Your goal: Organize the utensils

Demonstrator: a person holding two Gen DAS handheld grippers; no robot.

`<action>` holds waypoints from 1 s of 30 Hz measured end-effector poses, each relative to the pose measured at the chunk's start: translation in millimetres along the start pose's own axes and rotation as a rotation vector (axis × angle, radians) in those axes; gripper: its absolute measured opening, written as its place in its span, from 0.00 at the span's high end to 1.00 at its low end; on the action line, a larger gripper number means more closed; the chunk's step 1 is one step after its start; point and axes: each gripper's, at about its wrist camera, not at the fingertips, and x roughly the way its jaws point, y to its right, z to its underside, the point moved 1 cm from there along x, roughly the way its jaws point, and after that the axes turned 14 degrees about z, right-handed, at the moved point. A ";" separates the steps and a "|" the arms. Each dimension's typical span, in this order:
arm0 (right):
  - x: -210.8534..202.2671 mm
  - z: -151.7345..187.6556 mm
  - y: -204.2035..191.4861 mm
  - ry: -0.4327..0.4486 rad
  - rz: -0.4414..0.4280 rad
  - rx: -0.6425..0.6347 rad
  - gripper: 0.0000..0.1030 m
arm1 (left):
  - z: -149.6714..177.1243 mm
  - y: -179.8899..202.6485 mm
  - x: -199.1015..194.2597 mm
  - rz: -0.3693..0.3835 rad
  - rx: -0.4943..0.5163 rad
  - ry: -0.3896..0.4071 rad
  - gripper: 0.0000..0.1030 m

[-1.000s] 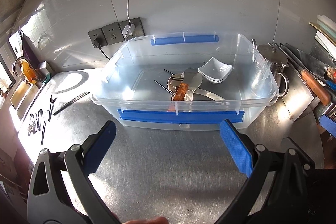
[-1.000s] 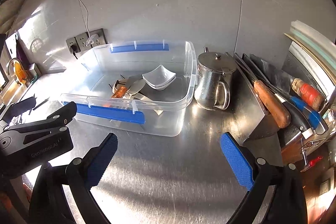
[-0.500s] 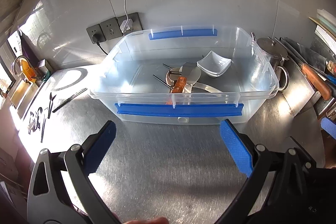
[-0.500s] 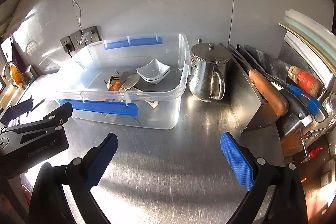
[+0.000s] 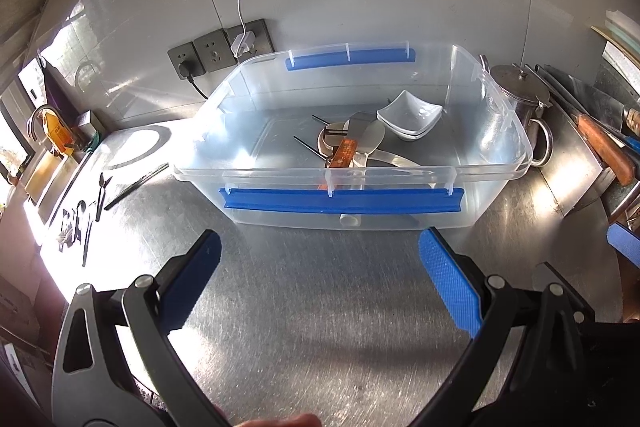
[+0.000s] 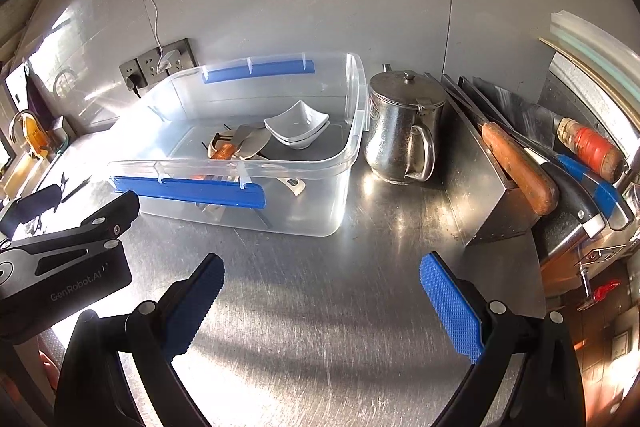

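— Both tongs are spread wide and hold nothing: the left gripper (image 5: pixel 320 267) and the right gripper (image 6: pixel 322 285) hover over bare steel counter (image 6: pixel 320 327), short of the bin.

— Biggest thing first, then?

— That's the clear plastic bin (image 5: pixel 400 183) with blue latches, standing against the wall. Just beside its right end is a lidded steel pot (image 6: pixel 400 131), and further right a steel knife block (image 6: pixel 496 195) with wooden and blue handles sticking out.

— And the utensils themselves?

— Most lie heaped on the bin floor: a wooden-handled spatula (image 5: pixel 344 153), broad flat metal blades under it, thin dark chopsticks (image 5: pixel 306 145). Stacked white square dishes (image 5: pixel 410 117) sit near the back right. More cutlery (image 5: pixel 86 223) is scattered well apart, on the counter's sunlit left edge.

— How would they handle?

— My guess: stiff, light, and slippery where the metal is polished. I'd take the spatula by its wooden handle, across the width, since the blades lie flat and overlap. The dishes look breakable, so lift clear of them.

— Anything different from a second ago?

— Both cameras have drawn back and risen a little; the bin sits higher and smaller in the left view. Inside the bin nothing has shifted, and the jaws are as wide as before.
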 end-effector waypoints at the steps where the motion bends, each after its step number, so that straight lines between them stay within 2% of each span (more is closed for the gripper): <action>1: 0.3 -0.1 -0.2 -0.001 -0.004 -0.003 0.05 | 0.2 0.2 -0.3 -0.002 0.000 0.000 0.08; 16: 2.0 0.3 -2.2 -0.002 -0.014 -0.021 0.05 | 2.3 0.3 -3.6 -0.022 -0.004 -0.005 0.08; 30: -2.3 5.8 5.0 -0.005 0.024 -0.042 0.05 | 4.9 8.7 -1.2 0.006 -0.007 -0.016 0.08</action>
